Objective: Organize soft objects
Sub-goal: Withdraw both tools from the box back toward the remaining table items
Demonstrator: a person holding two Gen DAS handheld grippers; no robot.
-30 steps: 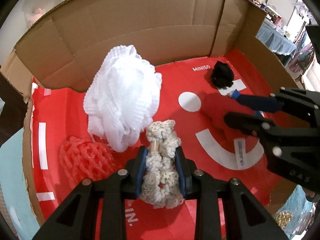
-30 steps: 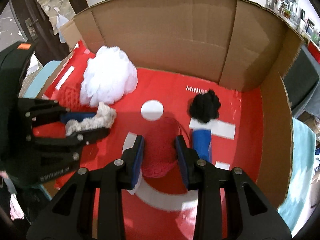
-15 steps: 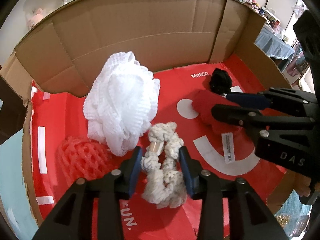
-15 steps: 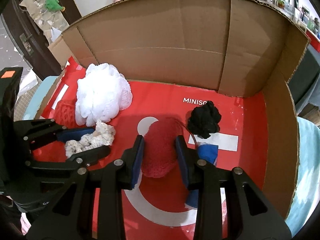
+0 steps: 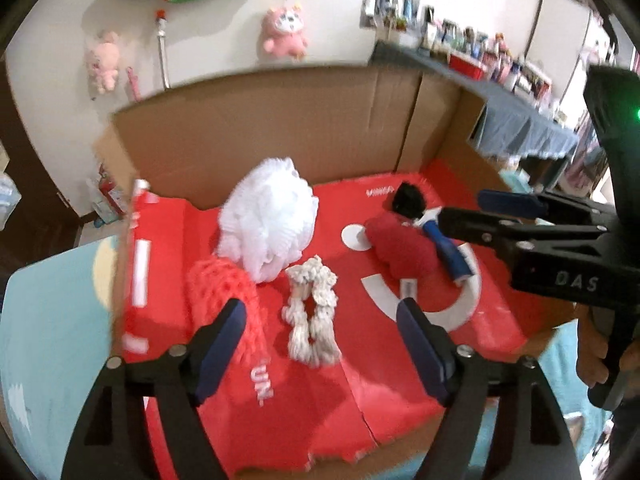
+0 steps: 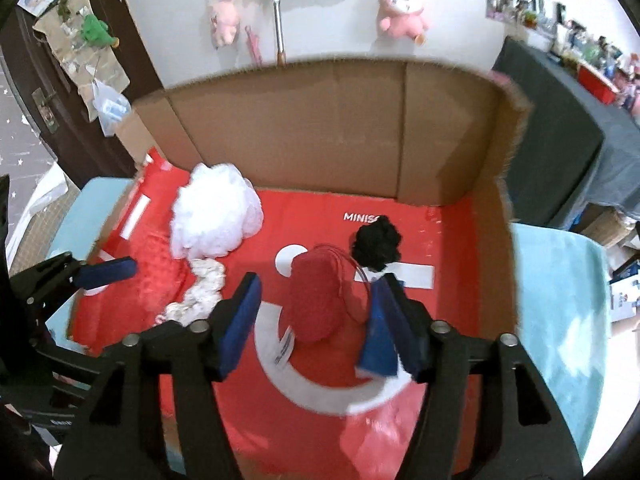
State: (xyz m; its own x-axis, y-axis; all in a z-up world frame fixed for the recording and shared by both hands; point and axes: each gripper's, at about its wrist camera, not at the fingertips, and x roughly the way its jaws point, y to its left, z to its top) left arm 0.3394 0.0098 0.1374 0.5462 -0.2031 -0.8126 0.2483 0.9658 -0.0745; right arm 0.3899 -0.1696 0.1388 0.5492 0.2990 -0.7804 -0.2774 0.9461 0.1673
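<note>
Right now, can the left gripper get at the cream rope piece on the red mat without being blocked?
Probably yes. The left gripper is open, and the cream rope piece lies loose on the red mat right between its fingers, with nothing on top. The red foam net sits close beside the left finger, which might brush it.

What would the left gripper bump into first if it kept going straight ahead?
Probably the cream rope toy. It lies straight ahead between the open left gripper fingers, on the red box floor. Depth is hard to judge, so the gripper might pass over it.
</note>
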